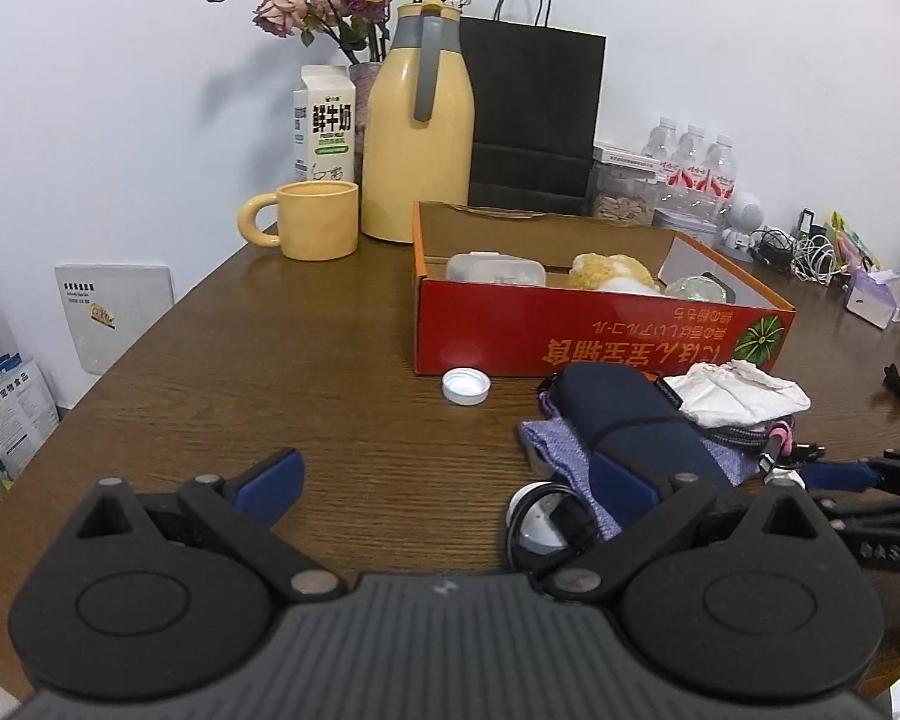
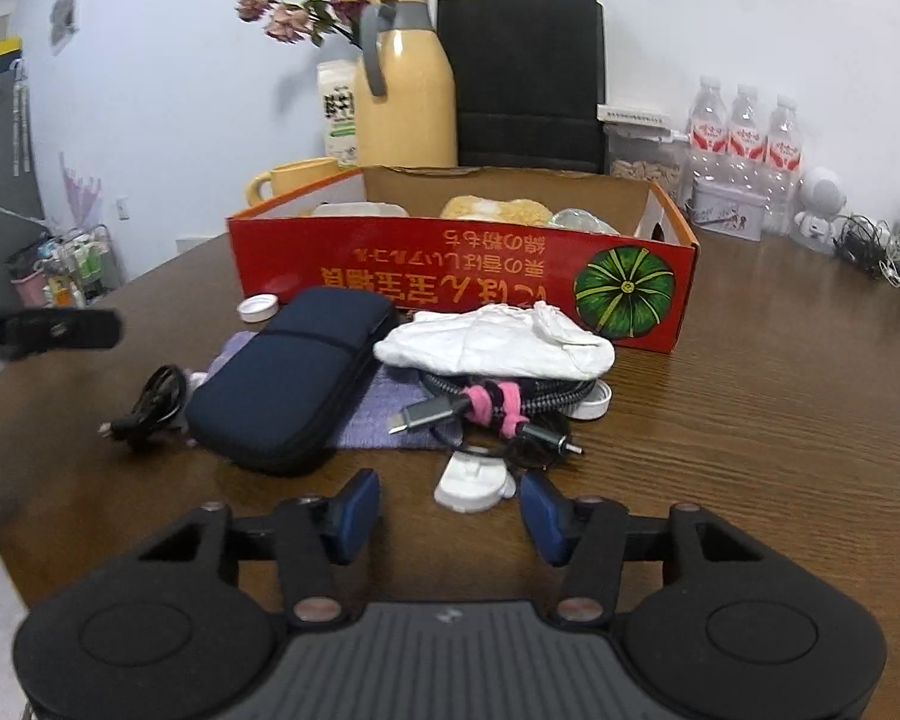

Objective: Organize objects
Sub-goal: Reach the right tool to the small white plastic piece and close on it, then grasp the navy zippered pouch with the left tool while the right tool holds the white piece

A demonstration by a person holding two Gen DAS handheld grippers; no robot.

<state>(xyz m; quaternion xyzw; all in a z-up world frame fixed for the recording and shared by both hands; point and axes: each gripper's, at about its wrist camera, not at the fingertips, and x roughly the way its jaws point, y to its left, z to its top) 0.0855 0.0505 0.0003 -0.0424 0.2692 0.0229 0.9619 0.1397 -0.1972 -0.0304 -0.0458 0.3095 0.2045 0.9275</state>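
A red cardboard box stands on the brown table and holds a clear plastic container, a yellow plush and a glassy object. In front of it lies a pile: a navy zip case, a purple cloth, crumpled white tissue, a braided cable with pink ties, a black cable, a white plug. A white cap lies beside the box. My left gripper is open, left of the pile. My right gripper is open, just before the plug.
Behind the box stand a yellow mug, a yellow thermos jug, a milk carton, dried roses, a black paper bag, water bottles and a seed jar. Chargers and cables lie at the far right.
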